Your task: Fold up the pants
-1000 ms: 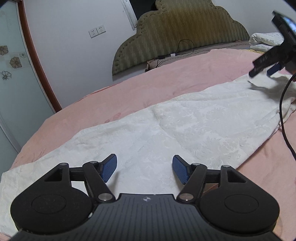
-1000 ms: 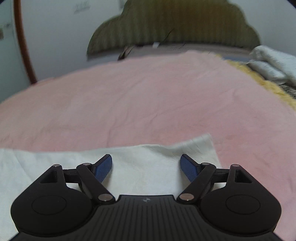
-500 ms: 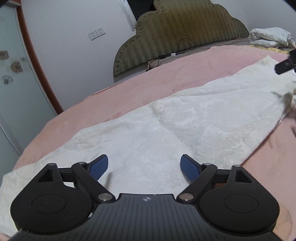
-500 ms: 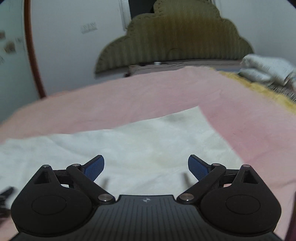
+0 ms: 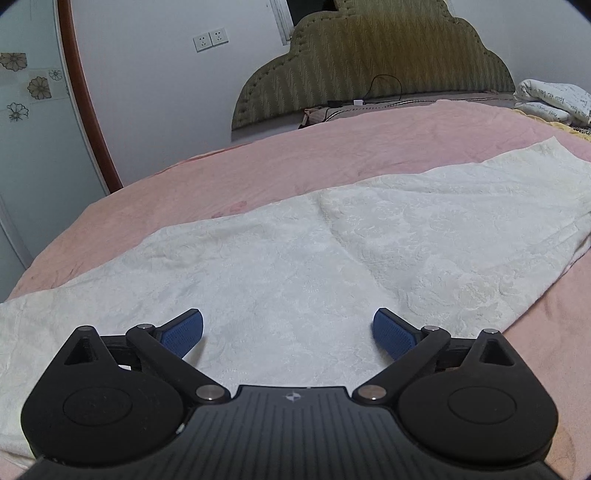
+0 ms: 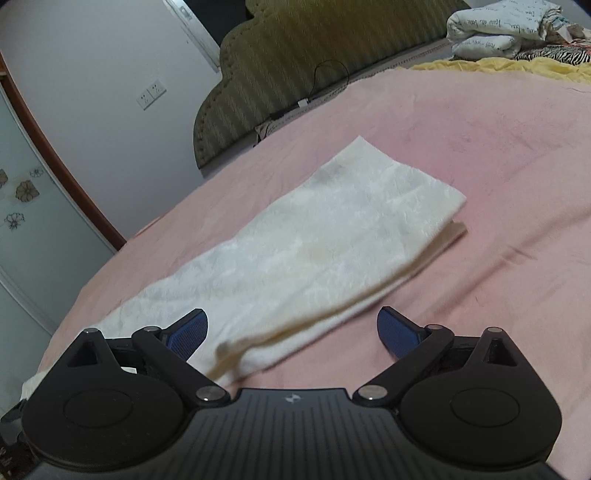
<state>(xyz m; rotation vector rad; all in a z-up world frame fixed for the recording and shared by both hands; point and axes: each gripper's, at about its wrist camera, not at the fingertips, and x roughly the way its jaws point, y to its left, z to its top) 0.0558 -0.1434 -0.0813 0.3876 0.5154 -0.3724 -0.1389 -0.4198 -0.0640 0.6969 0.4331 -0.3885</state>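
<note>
The cream white pants [image 5: 332, 254] lie flat and lengthwise on the pink bedspread [image 5: 332, 158], one half laid over the other. In the right wrist view the pants [image 6: 314, 243] stretch from lower left to upper right, with the layered end at the far right. My left gripper [image 5: 288, 332] is open and empty, just above the middle of the pants. My right gripper [image 6: 291, 330] is open and empty, over the near long edge of the pants.
An olive padded headboard [image 5: 369, 70] stands at the far side of the bed. Folded white bedding [image 6: 502, 26] and a yellow blanket [image 6: 498, 68] lie at the far right. A cable [image 5: 384, 88] runs along the headboard. A wall and a sliding door [image 5: 33, 147] are at left.
Both grippers have opened wider and stay empty. The right gripper has pulled back and up from the pants' far end, so more of the pants shows; it has left the left wrist view.
</note>
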